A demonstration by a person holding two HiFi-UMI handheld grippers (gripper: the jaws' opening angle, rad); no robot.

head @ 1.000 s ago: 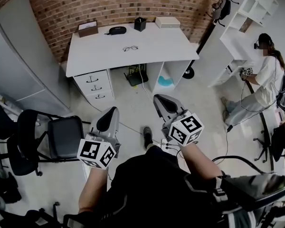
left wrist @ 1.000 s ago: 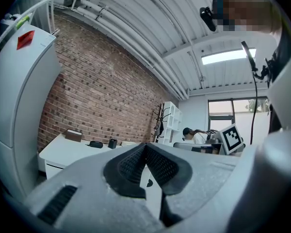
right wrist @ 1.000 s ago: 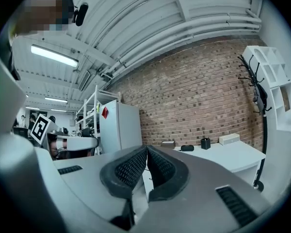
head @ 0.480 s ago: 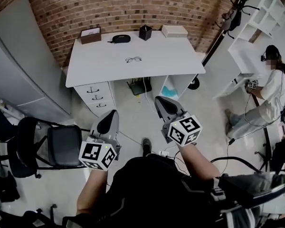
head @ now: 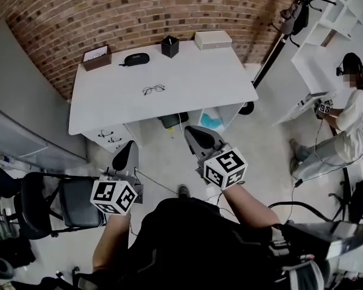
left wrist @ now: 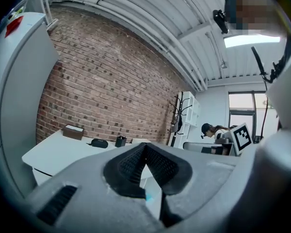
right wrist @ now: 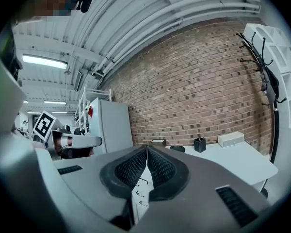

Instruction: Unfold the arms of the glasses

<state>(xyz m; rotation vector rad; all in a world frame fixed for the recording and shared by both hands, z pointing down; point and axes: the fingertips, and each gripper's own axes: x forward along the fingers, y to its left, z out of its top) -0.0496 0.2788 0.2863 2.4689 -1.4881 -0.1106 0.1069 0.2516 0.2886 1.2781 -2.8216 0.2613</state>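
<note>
A pair of thin dark-framed glasses [head: 153, 89] lies on the white desk [head: 199, 80] ahead, near its middle. My left gripper [head: 128, 151] is held over the floor in front of the desk's drawers, jaws shut and empty. My right gripper [head: 196, 133] hovers just short of the desk's front edge, also shut with nothing between its pads. Both point level toward the desk and brick wall. In the left gripper view the shut pads [left wrist: 136, 164] fill the foreground; in the right gripper view the shut pads [right wrist: 160, 169] hide the glasses.
On the desk's far edge stand a brown box [head: 97, 55], a black case [head: 136, 58], a black pen cup [head: 169, 45] and a white box [head: 213, 39]. A black chair [head: 54, 198] stands at left. A person [head: 351, 101] sits at right by white shelves [head: 330, 17].
I have walked closer to the desk; it now looms larger and nearer. Both grippers moved forward with me, still shut.
</note>
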